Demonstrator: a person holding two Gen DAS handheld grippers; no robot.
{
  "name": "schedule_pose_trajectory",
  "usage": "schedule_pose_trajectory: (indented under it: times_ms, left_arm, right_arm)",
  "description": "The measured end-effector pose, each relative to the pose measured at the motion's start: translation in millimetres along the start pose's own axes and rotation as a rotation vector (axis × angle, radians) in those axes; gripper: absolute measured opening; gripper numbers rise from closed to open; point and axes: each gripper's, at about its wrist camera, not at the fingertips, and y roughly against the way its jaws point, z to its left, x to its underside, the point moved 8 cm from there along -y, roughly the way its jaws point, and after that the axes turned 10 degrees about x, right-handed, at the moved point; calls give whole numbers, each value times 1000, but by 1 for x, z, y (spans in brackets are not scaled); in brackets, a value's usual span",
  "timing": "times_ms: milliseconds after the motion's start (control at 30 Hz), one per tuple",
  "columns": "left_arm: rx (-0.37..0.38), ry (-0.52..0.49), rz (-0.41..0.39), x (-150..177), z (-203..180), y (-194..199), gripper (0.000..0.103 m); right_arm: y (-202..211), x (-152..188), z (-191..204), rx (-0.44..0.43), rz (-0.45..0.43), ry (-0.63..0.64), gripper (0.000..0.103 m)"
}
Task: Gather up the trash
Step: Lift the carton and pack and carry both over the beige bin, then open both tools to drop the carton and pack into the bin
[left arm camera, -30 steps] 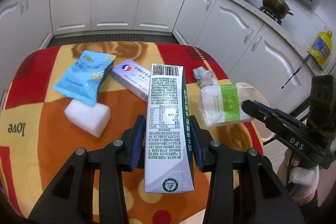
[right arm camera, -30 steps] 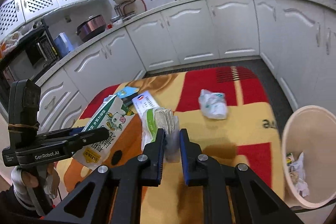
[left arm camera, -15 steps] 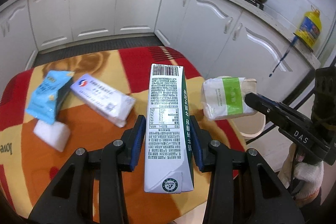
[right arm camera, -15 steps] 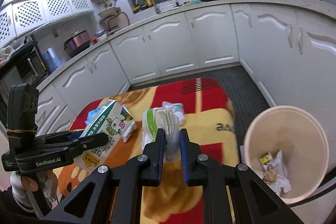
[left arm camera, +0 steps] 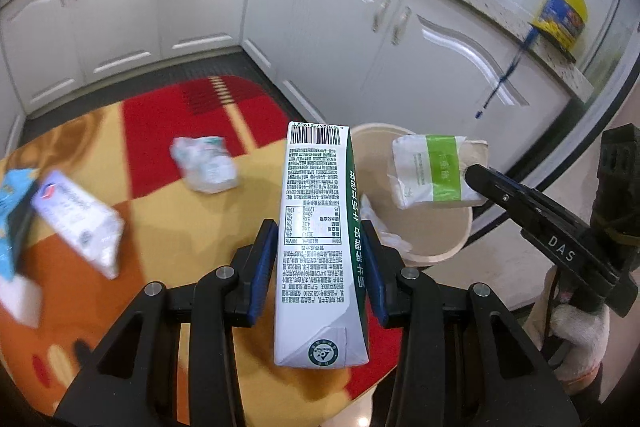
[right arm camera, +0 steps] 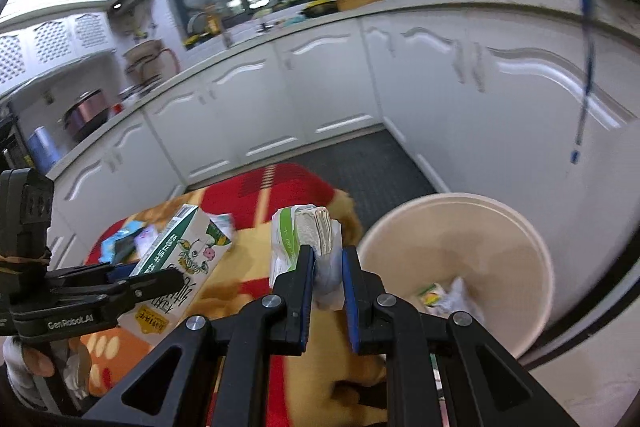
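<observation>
My left gripper (left arm camera: 320,259) is shut on a white and green milk carton (left arm camera: 318,227), held lengthwise above the table's right edge. From the right wrist view the same carton (right arm camera: 180,267) shows at the left. My right gripper (right arm camera: 328,279) is shut on the wrapper of a tissue pack (right arm camera: 304,239) with a green band, held next to the rim of the beige trash bin (right arm camera: 536,251). The left wrist view shows that tissue pack (left arm camera: 436,171) hanging over the bin (left arm camera: 444,251). A few scraps lie inside the bin.
On the red, yellow and orange tablecloth (left arm camera: 160,219) lie a crumpled plastic wrapper (left arm camera: 204,167), a white and purple packet (left arm camera: 76,223) and a blue snack bag (left arm camera: 12,211). White kitchen cabinets (left arm camera: 320,7) curve around behind. A gloved hand (left arm camera: 576,331) holds the right gripper.
Both grippers have swung to the right with their loads, from over the middle of the table to the bin at its right edge. The tissue pack now hangs over the bin.
</observation>
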Motion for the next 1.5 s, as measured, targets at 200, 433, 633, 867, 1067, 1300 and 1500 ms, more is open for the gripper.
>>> schedule_pose_trajectory:
  times_ms: [200,433,633,867,1067,1300,1500]
  left_arm:
    - [44,-12,40,-11,-19,-35,38]
    - [56,-20,67,-18,-29,-63,38]
    - [65,-28,76,-24,-36,-76,38]
    - [70,-29,83,-27,-40,-86,38]
    - [71,-25,87,-26,-39,-89,38]
    - [72,-23,86,-26,-38,-88,38]
    - [85,-15,84,-28,-38,-90,38]
  right_arm:
    - [-11,4,-38,74,23,-36,13]
    - [-30,16,-67,104,66,-77,13]
    - [-37,22,-78,119,87,-100,13]
    - [-42,23,-81,129,100,-109,13]
    - [-44,25,-82,131,108,-113,13]
    - [-44,27,-82,129,109,-110,13]
    - [-45,30,-84,130,114,-114,13]
